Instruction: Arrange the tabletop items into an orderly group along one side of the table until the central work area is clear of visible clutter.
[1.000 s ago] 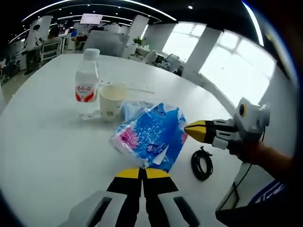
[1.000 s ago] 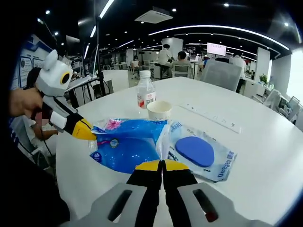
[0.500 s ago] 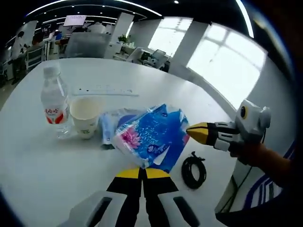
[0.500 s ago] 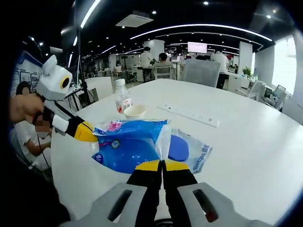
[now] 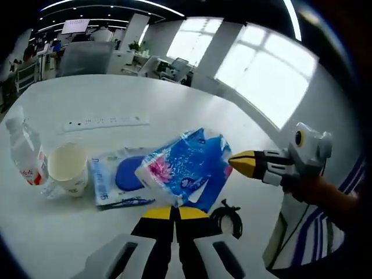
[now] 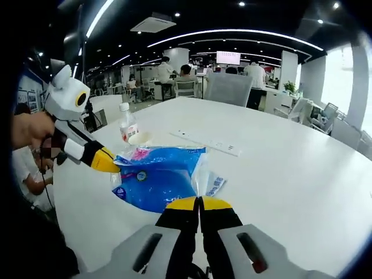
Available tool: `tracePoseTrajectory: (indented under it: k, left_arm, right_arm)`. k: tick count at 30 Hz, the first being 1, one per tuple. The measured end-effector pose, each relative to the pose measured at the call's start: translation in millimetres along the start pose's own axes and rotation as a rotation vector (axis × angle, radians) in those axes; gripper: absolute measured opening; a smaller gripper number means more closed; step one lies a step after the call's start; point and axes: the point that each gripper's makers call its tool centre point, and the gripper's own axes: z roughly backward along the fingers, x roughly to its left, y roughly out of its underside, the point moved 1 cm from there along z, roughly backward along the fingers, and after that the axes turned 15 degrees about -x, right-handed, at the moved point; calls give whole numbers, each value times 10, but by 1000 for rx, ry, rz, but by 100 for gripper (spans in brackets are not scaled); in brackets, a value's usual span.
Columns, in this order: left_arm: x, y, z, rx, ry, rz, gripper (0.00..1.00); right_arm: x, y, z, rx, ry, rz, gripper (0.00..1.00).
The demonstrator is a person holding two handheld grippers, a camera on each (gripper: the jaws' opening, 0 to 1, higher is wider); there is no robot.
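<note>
Between both grippers — apparently clamped — hangs blue packet (image 5: 189, 168).

Open-plan office with a dark ceiling (image 6: 192, 11) and strip lights (image 6: 232, 34). Large bright windows (image 5: 264, 81) on one side. Desks and chairs (image 6: 229, 87) behind a white table (image 6: 290, 174).

Both cameras swing, so the tabletop slides across the views. In the left gripper view the water bottle (image 5: 24, 156) and paper cup (image 5: 68, 168) now sit far left, and the flat packet with the blue pad (image 5: 119, 177) shows more fully beside the blue bag (image 5: 187, 168). In the right gripper view the bag covers most of that packet (image 6: 214, 185).
</note>
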Motion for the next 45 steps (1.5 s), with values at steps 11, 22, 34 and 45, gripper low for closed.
tracePoseTrajectory:
  k: [11, 22, 34, 45]
  left_arm:
    - [-130, -89, -269, 25, 36, -21, 0]
    - [-260, -206, -527, 42, 68, -47, 0]
    - [-386, -339, -859, 43, 110, -75, 0]
    - [-437, -242, -1147, 70, 122, -70, 0]
  right_arm:
    - [-289, 48, 71, 4, 52, -28, 0]
    - [-603, 26, 54, 25, 77, -15, 0]
    - [-908, 69, 98, 21, 137, -32, 0]
    - [-1108, 314, 61, 50, 194, -74, 0]
